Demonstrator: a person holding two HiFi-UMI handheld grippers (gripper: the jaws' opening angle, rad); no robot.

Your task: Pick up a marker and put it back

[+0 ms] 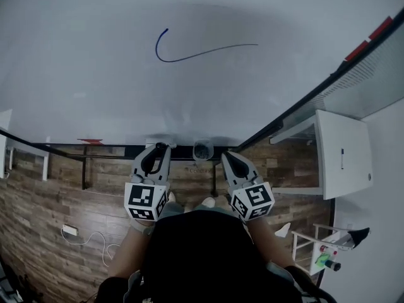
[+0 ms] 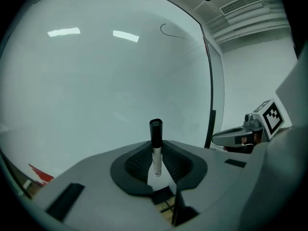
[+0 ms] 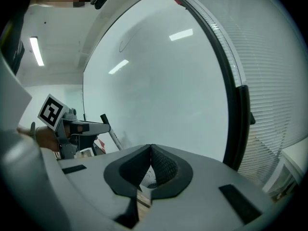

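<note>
Now we hold the marker point(image 2: 155, 130) pinched upright in our left gripper point(image 2: 156, 144), close before the whiteboard point(image 2: 96, 81). Our right gripper point(image 3: 150, 147) is closed on nothing. Putting it back means lowering it into what may be a holder cup point(image 1: 203, 149).

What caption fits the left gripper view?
Left hand-held gripper shut on a black-capped marker, facing a whiteboard with one curved line.
</note>
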